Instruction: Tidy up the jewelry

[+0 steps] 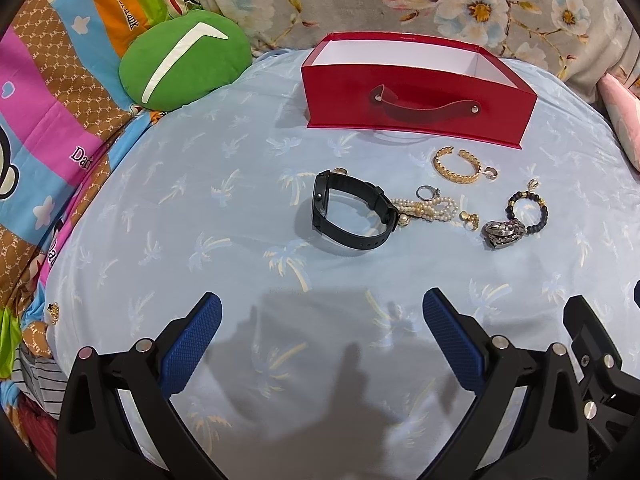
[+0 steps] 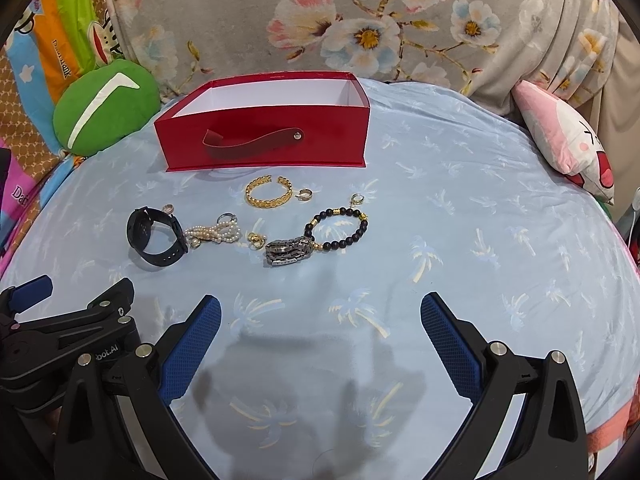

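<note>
Red open box (image 2: 264,140) sits at the far side of my light-blue palm-print sheet (image 2: 460,240), nothing visible inside it. Jewelry lies loose in front of it: black smartwatch (image 2: 156,236) on its side, touching the pearl strand (image 2: 212,234); gold cuff bracelet (image 2: 267,192) just before the box; black bead bracelet (image 2: 340,230) beside a crumpled metal watch band (image 2: 286,253). My left gripper (image 1: 322,344) and right gripper (image 2: 320,344) both hang spread wide, gripping nothing, near edge, apart from the pieces.
</note>
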`<state>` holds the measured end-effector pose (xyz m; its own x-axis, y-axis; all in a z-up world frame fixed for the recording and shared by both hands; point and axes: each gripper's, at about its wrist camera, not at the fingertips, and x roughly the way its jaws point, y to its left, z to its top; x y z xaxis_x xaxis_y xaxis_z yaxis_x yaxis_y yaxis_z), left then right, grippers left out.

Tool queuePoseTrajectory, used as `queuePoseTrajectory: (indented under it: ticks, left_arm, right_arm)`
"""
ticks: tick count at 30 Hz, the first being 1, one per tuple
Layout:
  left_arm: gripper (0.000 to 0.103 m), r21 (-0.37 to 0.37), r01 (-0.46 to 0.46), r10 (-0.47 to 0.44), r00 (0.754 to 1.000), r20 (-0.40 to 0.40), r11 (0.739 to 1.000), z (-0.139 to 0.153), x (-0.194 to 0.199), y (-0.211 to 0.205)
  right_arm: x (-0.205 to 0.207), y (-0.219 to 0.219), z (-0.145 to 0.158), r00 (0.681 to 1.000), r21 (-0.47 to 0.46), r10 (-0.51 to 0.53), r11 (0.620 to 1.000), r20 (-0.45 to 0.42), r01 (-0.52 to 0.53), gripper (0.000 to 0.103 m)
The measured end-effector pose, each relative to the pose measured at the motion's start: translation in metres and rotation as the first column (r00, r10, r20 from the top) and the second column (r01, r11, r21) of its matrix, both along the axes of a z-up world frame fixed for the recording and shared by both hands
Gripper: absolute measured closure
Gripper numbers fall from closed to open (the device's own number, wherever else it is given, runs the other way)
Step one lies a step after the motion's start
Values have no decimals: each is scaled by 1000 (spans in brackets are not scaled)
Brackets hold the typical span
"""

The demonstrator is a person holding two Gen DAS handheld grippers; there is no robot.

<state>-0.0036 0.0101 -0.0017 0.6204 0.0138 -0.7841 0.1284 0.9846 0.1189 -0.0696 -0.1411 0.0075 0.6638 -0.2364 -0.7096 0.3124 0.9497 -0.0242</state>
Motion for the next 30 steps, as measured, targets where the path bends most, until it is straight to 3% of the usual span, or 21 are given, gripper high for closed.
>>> queuePoseTrajectory:
  ticks: [30]
  left_arm:
    - [5,7,2,-2,1000,0,1000,-3,3,0]
  right_arm:
    - [3,0,-3,1000,4,-1,1000,-6,1,5]
